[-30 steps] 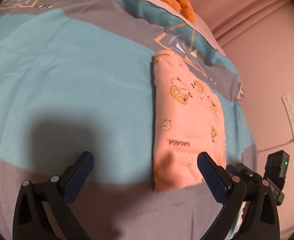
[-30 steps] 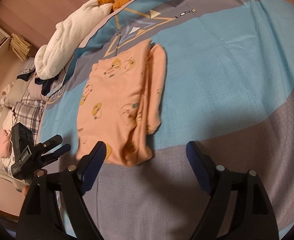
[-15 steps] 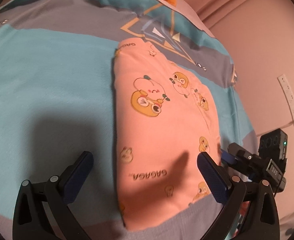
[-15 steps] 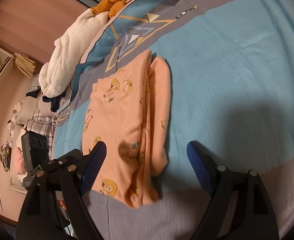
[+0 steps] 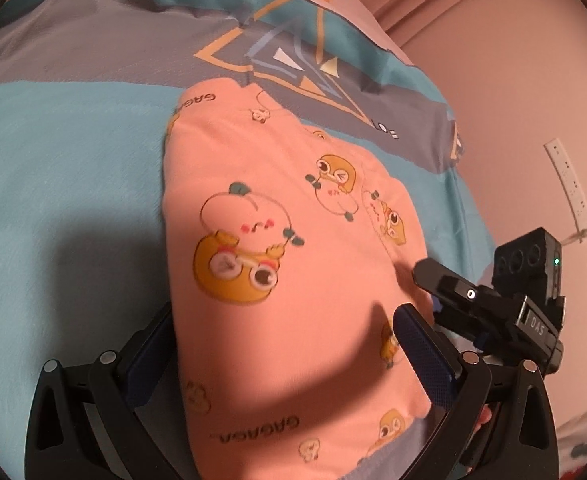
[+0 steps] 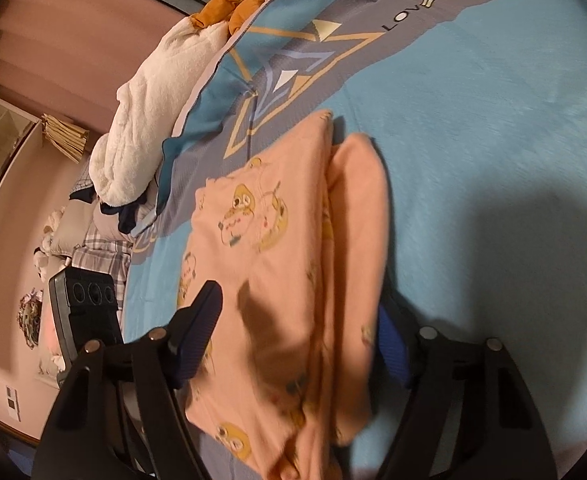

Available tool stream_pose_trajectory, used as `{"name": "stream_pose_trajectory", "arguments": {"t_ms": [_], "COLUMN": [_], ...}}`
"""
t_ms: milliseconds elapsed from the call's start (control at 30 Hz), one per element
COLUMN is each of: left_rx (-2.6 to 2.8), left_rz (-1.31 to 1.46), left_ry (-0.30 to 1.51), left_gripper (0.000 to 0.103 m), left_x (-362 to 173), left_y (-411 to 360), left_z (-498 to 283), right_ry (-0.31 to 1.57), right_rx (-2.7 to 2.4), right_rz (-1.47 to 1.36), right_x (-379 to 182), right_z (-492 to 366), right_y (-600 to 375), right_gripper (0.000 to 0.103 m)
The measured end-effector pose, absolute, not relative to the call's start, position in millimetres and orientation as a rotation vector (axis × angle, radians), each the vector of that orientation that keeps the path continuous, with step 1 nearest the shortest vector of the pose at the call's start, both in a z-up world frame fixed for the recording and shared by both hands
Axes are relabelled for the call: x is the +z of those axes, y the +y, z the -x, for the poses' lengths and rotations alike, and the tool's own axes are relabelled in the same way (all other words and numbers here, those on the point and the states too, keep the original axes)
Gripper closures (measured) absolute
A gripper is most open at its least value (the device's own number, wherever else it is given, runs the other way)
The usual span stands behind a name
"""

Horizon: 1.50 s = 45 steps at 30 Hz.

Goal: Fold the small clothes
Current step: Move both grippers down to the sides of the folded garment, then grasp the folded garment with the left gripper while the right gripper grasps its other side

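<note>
**Pink garment: both grippers straddling the near end, uneven pick-up likely**

Pink cotton garment printed with orange cartoon animals point(image 5: 293, 264) lies flat on the blue-and-grey patterned bedspread point(image 5: 61, 184), already folded lengthwise into a long strip. In the right wrist view I see a second layer bulging out along its right edge, so the stack is not flush.

I have the left gripper point(image 5: 285, 364) wide apart, one finger off each long side of the near end, pads clear of the cloth; nothing is gripped. The right gripper point(image 6: 293, 344) also straddles that end and its jaws are closing, with cloth between them but, as far as I can judge, not yet pinched.

Risks, in my judgement: the closing jaws may bunch the fabric sideways or catch only the top layer, letting the loose flap slide out. The two grippers sit near each other and could collide.
</note>
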<state>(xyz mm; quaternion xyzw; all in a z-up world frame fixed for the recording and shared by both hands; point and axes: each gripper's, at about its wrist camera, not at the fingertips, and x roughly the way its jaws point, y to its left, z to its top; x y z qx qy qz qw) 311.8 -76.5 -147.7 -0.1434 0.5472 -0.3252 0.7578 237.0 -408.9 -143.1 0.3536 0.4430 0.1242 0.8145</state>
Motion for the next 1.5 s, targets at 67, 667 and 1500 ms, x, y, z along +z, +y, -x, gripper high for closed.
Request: {"name": "stream_pose_trajectory", "arguments": {"t_ms": [67, 667, 1500], "left_rx": [-0.701, -0.604, -0.546], "left_rz": [0.302, 0.25, 0.18], "left_ry": [1.189, 1.115, 1.107], "left_gripper": [0.001, 0.033, 0.057], "left_x": [-147.4, -149.4, -143.0], "left_y": [-79.6, -79.8, -84.3], "left_z": [-313.9, -319.1, -314.3], "right_ry": [0.947, 0.967, 0.957], "right_rx": [0.263, 0.255, 0.193], "right_rz": [-0.753, -0.653, -0.528], "right_x": [-143.0, -146.5, -137.6], "right_z": [-242.9, -255.2, -254.6], "right_y": [-406.0, -395.9, -376.2], "right_gripper": [0.035, 0.058, 0.073]}}
